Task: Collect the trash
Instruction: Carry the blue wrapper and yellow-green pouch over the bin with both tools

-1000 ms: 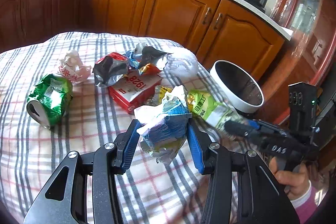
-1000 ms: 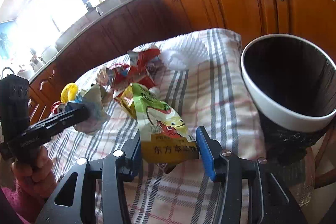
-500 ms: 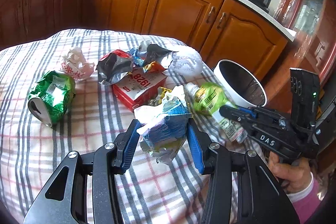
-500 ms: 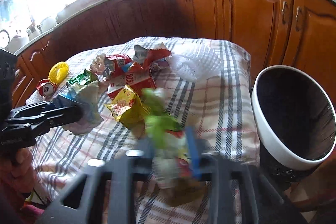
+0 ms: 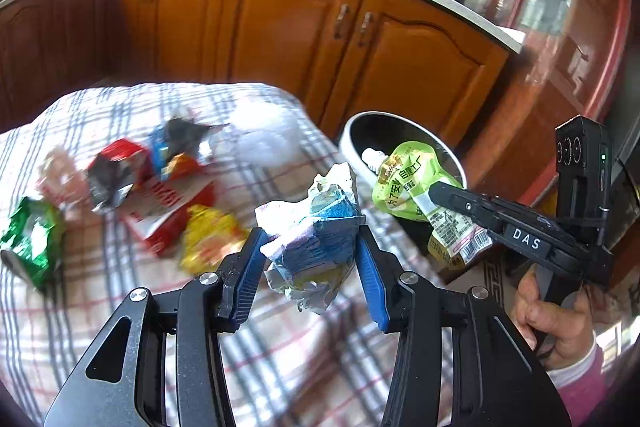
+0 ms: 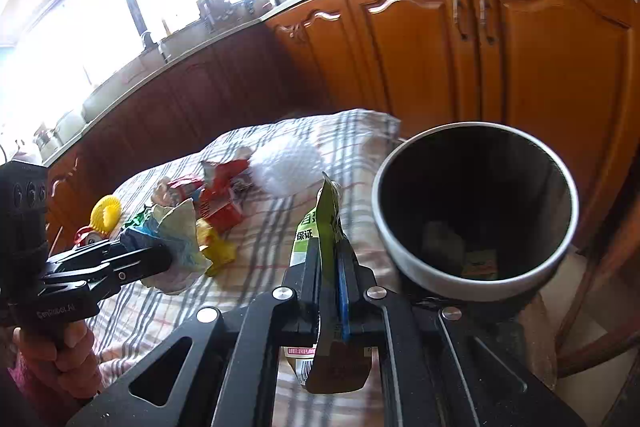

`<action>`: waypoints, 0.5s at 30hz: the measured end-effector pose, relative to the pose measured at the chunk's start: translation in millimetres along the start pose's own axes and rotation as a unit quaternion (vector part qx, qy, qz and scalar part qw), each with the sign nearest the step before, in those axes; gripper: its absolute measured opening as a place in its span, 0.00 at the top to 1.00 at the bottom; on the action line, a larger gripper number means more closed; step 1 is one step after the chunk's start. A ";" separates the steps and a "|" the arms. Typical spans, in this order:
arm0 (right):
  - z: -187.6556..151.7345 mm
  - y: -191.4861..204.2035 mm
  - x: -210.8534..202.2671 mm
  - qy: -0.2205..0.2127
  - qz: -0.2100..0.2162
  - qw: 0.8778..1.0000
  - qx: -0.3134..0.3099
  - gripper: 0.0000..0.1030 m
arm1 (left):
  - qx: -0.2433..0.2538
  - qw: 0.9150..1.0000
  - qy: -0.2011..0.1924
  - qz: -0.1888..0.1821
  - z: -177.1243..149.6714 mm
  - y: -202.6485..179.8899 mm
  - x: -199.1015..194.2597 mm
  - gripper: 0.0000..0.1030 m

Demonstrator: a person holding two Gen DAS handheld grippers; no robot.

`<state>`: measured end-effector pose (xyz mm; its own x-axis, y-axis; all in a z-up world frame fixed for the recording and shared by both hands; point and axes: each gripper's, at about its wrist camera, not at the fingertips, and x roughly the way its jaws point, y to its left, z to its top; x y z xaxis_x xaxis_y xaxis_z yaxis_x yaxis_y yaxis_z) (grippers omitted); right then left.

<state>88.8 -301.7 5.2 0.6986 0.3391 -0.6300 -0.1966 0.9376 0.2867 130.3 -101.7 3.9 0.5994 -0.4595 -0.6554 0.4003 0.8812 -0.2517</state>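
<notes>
While right claw (image 6: 334, 267), clamped on green pouch (image 5: 404, 187), has swung to bin (image 6: 472, 283) rim at 2 o'clock, drop imminent; left claw (image 5: 310, 255) still clamps crumpled wrapper wad (image 5: 316, 223).

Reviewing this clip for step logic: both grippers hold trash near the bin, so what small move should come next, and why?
Probably carry the right gripper a little further over the bin's opening, then open it. It is clamped on the green pouch, which in its own view sits beside the rim, not above the dark interior. The left gripper holds its crumpled wrapper above the tablecloth, farther away.
</notes>
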 end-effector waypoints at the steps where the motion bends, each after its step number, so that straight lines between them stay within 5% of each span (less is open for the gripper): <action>1: 1.0 -6.1 -3.9 -0.004 -0.004 1.000 0.006 0.93 | 0.004 1.000 0.001 -0.002 2.1 -4.1 2.9 0.57; 15: 16.6 -56.3 -22.4 -0.030 -0.054 0.997 0.037 0.93 | 0.055 0.998 0.015 -0.028 36.5 -57.9 46.3 0.57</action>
<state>95.6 -363.4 15.1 0.7539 0.2296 -0.6156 -0.0683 0.9593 0.2742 160.2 -178.0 14.1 0.5535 -0.5025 -0.6642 0.5075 0.8358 -0.2095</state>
